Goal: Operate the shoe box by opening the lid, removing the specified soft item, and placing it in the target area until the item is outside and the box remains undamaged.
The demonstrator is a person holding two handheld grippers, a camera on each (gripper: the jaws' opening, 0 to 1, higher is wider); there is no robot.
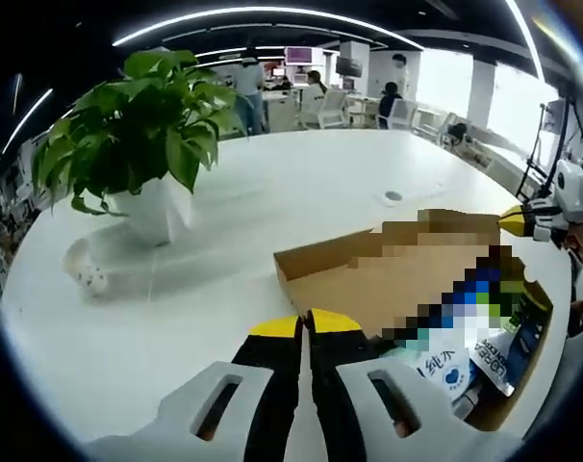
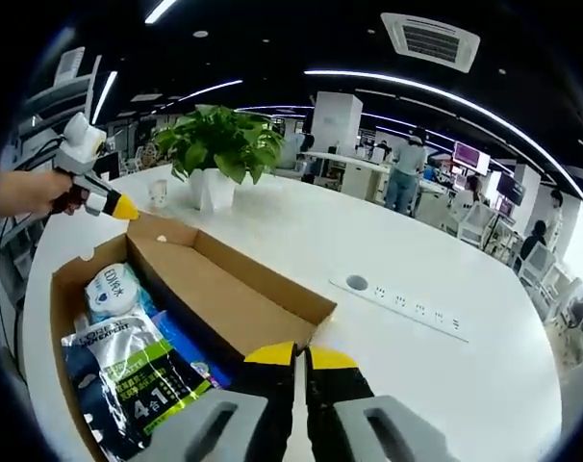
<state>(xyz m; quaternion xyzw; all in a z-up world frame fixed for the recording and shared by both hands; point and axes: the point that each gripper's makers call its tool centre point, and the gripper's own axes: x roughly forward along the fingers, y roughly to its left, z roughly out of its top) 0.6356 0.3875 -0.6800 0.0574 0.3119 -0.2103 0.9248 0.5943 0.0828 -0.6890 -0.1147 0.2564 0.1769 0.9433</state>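
Observation:
An open cardboard shoe box (image 1: 359,284) (image 2: 229,289) lies on the white table with its lid folded out flat. Inside are a white soft pack with a blue label (image 1: 443,366) (image 2: 112,285) and a dark pack with green print (image 1: 519,337) (image 2: 138,377). My left gripper (image 1: 303,325) is shut, its yellow tips just short of the box's near edge. It enters the right gripper view at the far corner of the box (image 2: 124,206), held by a hand. My right gripper (image 2: 299,355) is shut at the lid's edge, and its tip shows at the box's far end (image 1: 512,223).
A potted green plant in a white pot (image 1: 157,207) (image 2: 213,189) stands on the table, with a small spotted cup (image 1: 85,271) (image 2: 158,192) beside it. A socket strip (image 2: 399,300) is set into the table top. People sit at desks far behind.

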